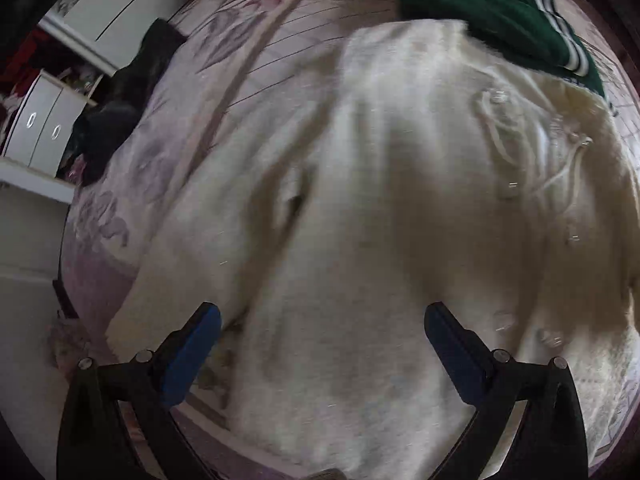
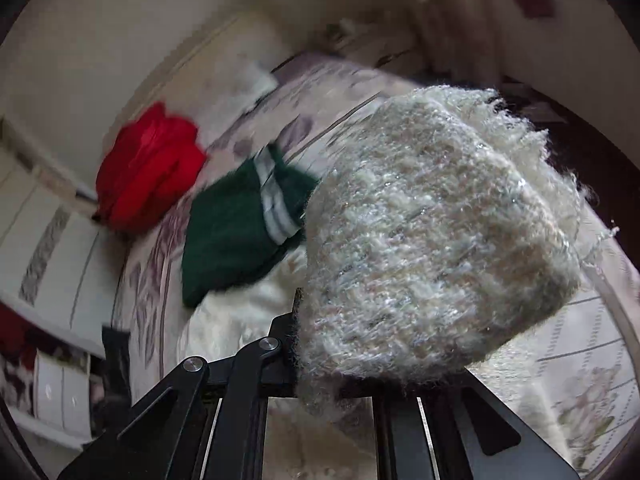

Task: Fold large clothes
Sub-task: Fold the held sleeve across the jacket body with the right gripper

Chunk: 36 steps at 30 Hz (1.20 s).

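A large fuzzy cream sweater (image 1: 360, 220) lies spread over the floral bedspread (image 1: 224, 80), filling the left wrist view. My left gripper (image 1: 322, 344) hovers over its near part, jaws wide open and empty, blue pads (image 1: 192, 356) apart. In the right wrist view my right gripper (image 2: 344, 364) is shut on a bunched fold of the cream sweater (image 2: 432, 232), lifted above the bed; the fabric hides the fingertips.
A folded green garment with white stripes (image 1: 500, 12) (image 2: 236, 228) lies at the sweater's far edge. A red garment (image 2: 148, 168) sits beyond it. A dark garment (image 1: 120, 96) lies at the bed's left edge by white drawers (image 1: 40, 128).
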### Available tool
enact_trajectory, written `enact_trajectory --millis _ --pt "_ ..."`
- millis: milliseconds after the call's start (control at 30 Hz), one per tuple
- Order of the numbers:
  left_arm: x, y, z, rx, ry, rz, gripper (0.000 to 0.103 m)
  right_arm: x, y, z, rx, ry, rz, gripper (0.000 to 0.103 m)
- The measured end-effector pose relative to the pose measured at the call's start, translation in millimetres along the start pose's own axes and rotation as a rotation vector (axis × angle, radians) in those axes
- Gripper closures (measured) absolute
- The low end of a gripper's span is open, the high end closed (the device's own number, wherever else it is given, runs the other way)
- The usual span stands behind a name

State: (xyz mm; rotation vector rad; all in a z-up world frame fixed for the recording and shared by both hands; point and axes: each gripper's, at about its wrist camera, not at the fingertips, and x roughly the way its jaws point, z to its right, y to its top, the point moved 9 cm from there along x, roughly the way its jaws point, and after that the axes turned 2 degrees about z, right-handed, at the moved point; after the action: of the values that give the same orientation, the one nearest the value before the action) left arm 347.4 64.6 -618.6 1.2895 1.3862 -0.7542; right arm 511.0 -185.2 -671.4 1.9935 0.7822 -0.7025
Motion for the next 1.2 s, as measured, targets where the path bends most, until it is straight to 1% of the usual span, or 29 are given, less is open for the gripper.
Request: enact_trajectory --millis 100,133,167,200,233,267,300,367,433,500,533,600,633,667,700,733,767,800,867,900,933,967,1000,1033,1067,1100,1133,1167,1200 --pt "13 -28 -63 -0.083 0.051 -0.048 0.000 66 -86 -95 -0.278 -0.005 -0.162 0.092" --pt "20 -36 -81 -0.108 0.057 -0.070 0.000 87 -117 -112 -0.356 -0.016 -0.244 0.092" --pt "27 -44 -96 -0.127 0.062 -0.091 0.000 104 -142 -116 -0.416 -0.047 -0.305 0.092" --pt "32 -48 -107 -0.144 0.063 -0.106 0.000 121 -173 -123 -0.440 -0.057 -0.396 0.091" --pt "36 -49 -113 -0.156 0.058 -0.112 0.000 132 -197 -124 -0.432 -0.058 -0.499 0.085" --pt "39 -50 -120 -0.169 0.051 -0.111 0.000 136 -208 -119 -0.409 -0.070 -0.569 0.072" --pt "41 -49 -127 -0.178 0.044 -0.105 0.000 131 -216 -117 -0.336 -0.036 -0.614 0.065" --pt "42 -42 -132 -0.189 0.025 -0.091 0.000 108 -205 -110 -0.161 0.068 -0.629 0.039" --pt "40 -33 -133 -0.196 -0.010 -0.073 0.000 74 -189 -87 -0.042 0.105 -0.588 0.032" --pt "29 -29 -121 -0.194 -0.036 -0.055 0.000 36 -168 -54 0.095 0.123 -0.521 0.032" --pt "27 -23 -116 -0.189 -0.049 -0.045 0.000 19 -158 -28 0.161 0.092 -0.485 0.032" --pt "19 -15 -103 -0.186 -0.076 -0.029 0.000 -10 -147 30 0.277 -0.043 -0.443 0.032" --pt "16 -11 -96 -0.185 -0.088 -0.024 0.000 -16 -141 53 0.336 -0.075 -0.437 0.032" --pt "12 -9 -89 -0.182 -0.099 -0.022 0.000 -16 -131 71 0.385 -0.065 -0.430 0.032" --pt "9 -6 -79 -0.176 -0.109 -0.018 0.000 -16 -124 92 0.405 -0.067 -0.419 0.032" --pt "6 -4 -70 -0.168 -0.110 -0.012 0.000 -10 -118 106 0.379 -0.088 -0.417 0.032" --pt "4 -2 -60 -0.156 -0.104 -0.005 0.000 0 -114 109 0.342 -0.102 -0.421 0.032" --pt "3 1 -49 -0.145 -0.104 0.003 0.000 13 -110 112 0.326 -0.077 -0.432 0.032" --pt "3 8 -30 -0.126 -0.097 0.018 0.000 36 -86 112 0.338 0.000 -0.455 0.032" --pt "3 12 -21 -0.117 -0.091 0.026 0.000 49 -84 115 0.349 0.025 -0.477 0.033" --pt "4 17 -10 -0.104 -0.083 0.034 0.000 60 -75 119 0.360 0.008 -0.483 0.038" --pt "4 20 -2 -0.095 -0.077 0.038 0.000 66 -76 129 0.372 -0.019 -0.487 0.049" --pt "6 24 7 -0.090 -0.076 0.039 0.000 67 -70 142 0.376 -0.072 -0.477 0.059" --pt "10 26 17 -0.084 -0.075 0.028 0.000 67 -60 154 0.385 -0.117 -0.453 0.083" --pt "14 27 23 -0.080 -0.069 0.012 0.000 61 -52 168 0.388 -0.167 -0.413 0.100" --pt "20 28 29 -0.078 -0.057 0.001 0.000 49 -43 186 0.381 -0.231 -0.356 0.102" --pt "27 29 34 -0.073 -0.041 -0.001 0.000 41 -38 198 0.372 -0.270 -0.327 0.102" --pt "34 29 38 -0.066 -0.025 -0.009 0.000 35 -36 208 0.371 -0.290 -0.319 0.098" --pt "43 29 41 -0.061 -0.010 -0.018 0.000 31 -39 212 0.390 -0.269 -0.345 0.097"
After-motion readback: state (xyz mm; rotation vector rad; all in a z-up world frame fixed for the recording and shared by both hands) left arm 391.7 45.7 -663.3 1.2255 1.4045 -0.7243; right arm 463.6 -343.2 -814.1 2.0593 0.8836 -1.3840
